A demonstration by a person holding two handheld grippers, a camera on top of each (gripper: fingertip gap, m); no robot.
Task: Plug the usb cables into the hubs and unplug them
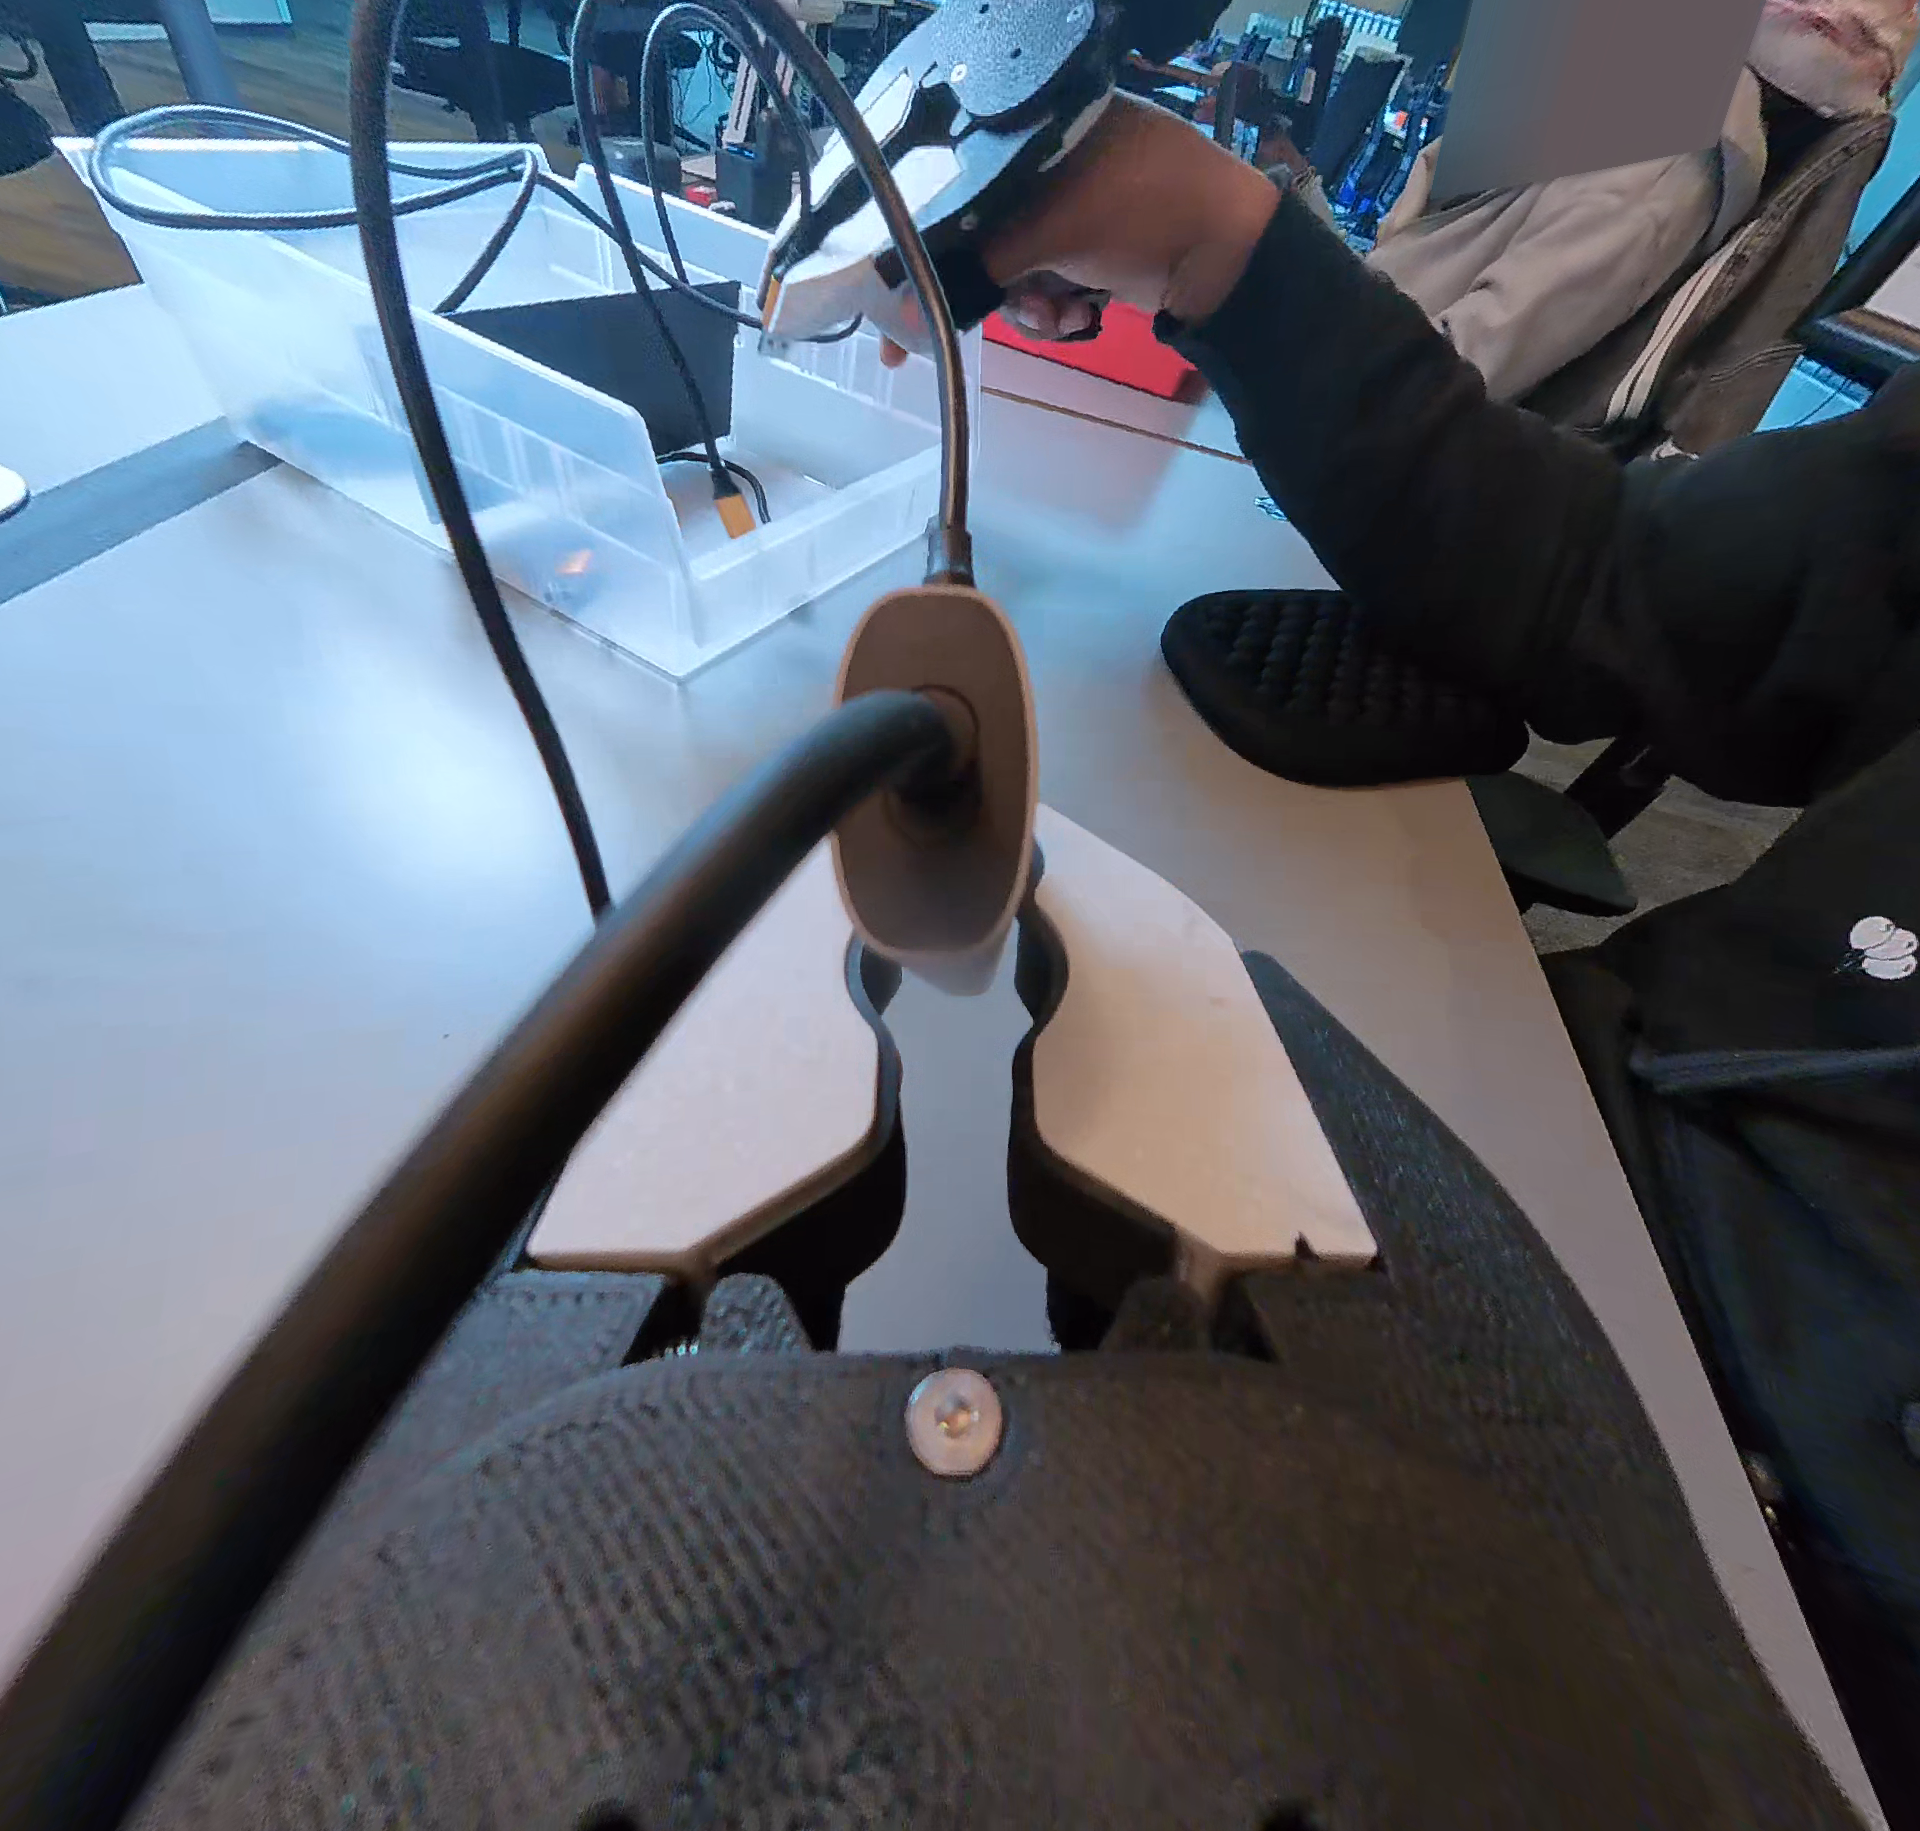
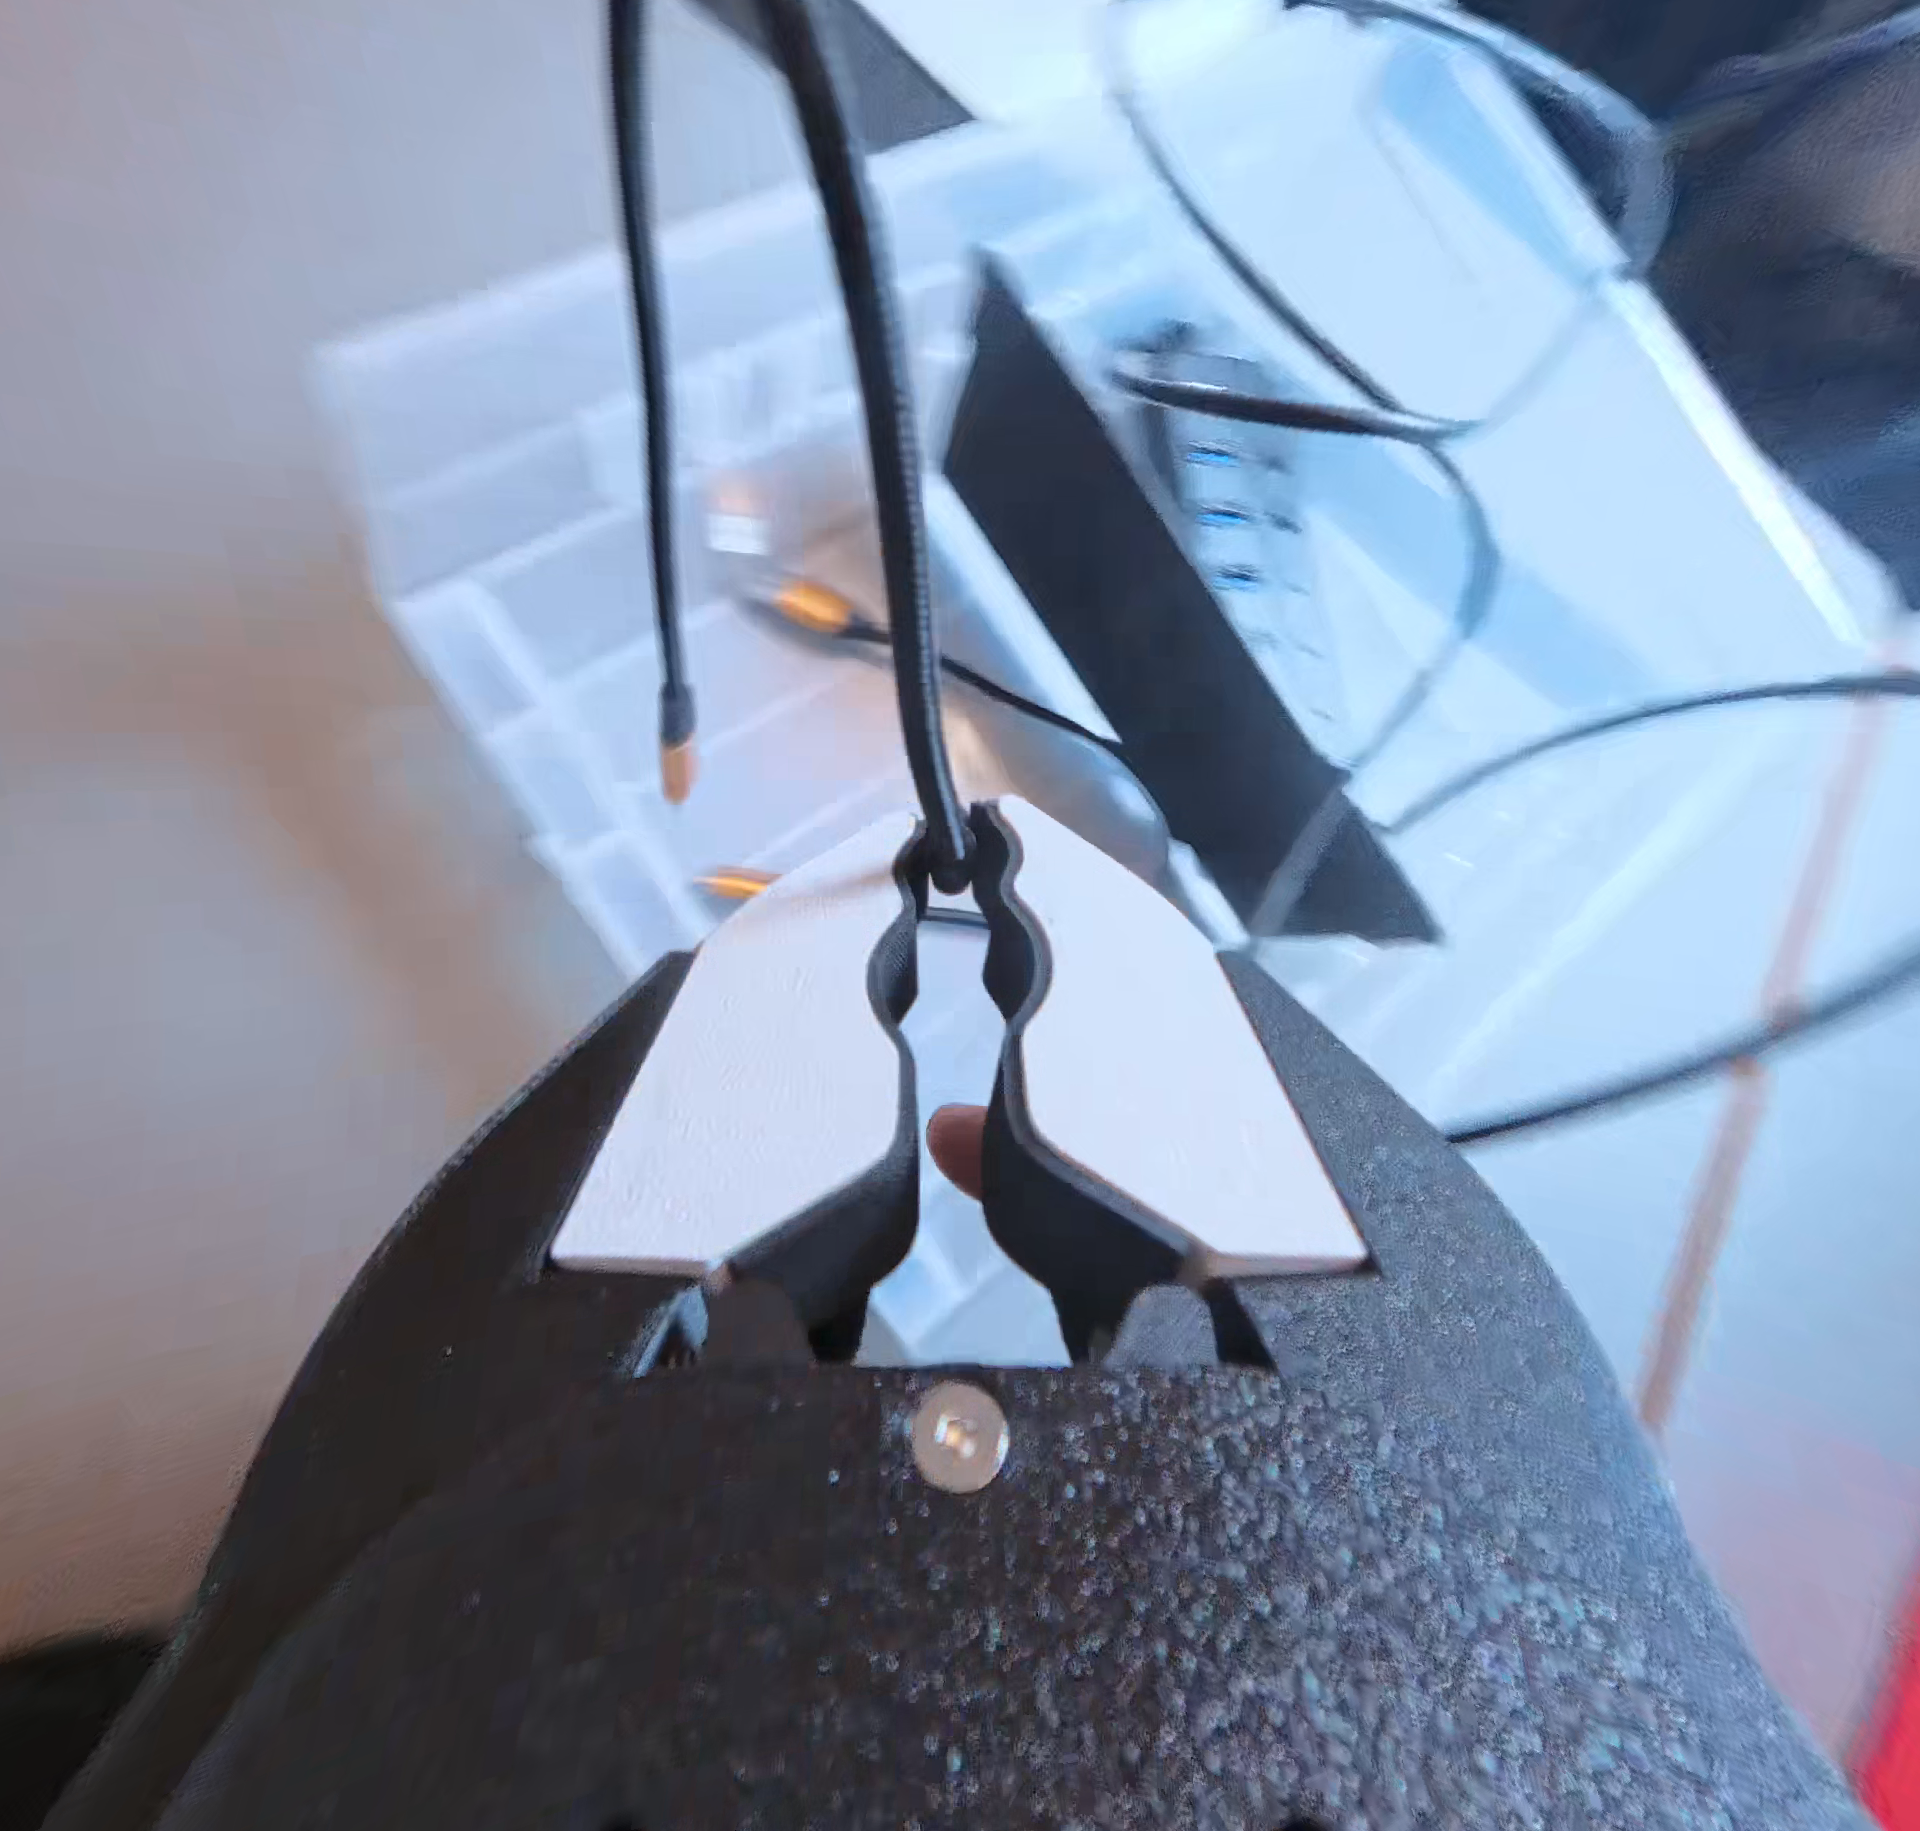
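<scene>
Grey, oval-ended plastic hub (image 1: 935, 794) sits pinched in the left gripper (image 1: 951, 960), raised over the counter (image 1: 260, 794) near its right edge. Right gripper (image 2: 951, 846) is closed on a thin black braided cable (image 2: 862, 379) above the clear plastic bin (image 1: 582, 493). Judging by this, a plug is being readied; next it needs regripping near the connector and aligning to a port. No legible writing shows.

The table (image 1: 260, 794) lay bare left of the left hand-held gripper (image 1: 951, 950), giving free passage there. Ahead, a clear plastic bin (image 1: 582, 493) blocked the way, with a black divider (image 1: 623, 358) standing inside it. Black cables (image 1: 416, 379) arched above the bin and across the approach. To the right, a black chair armrest (image 1: 1340, 685) stood at the table edge.
</scene>
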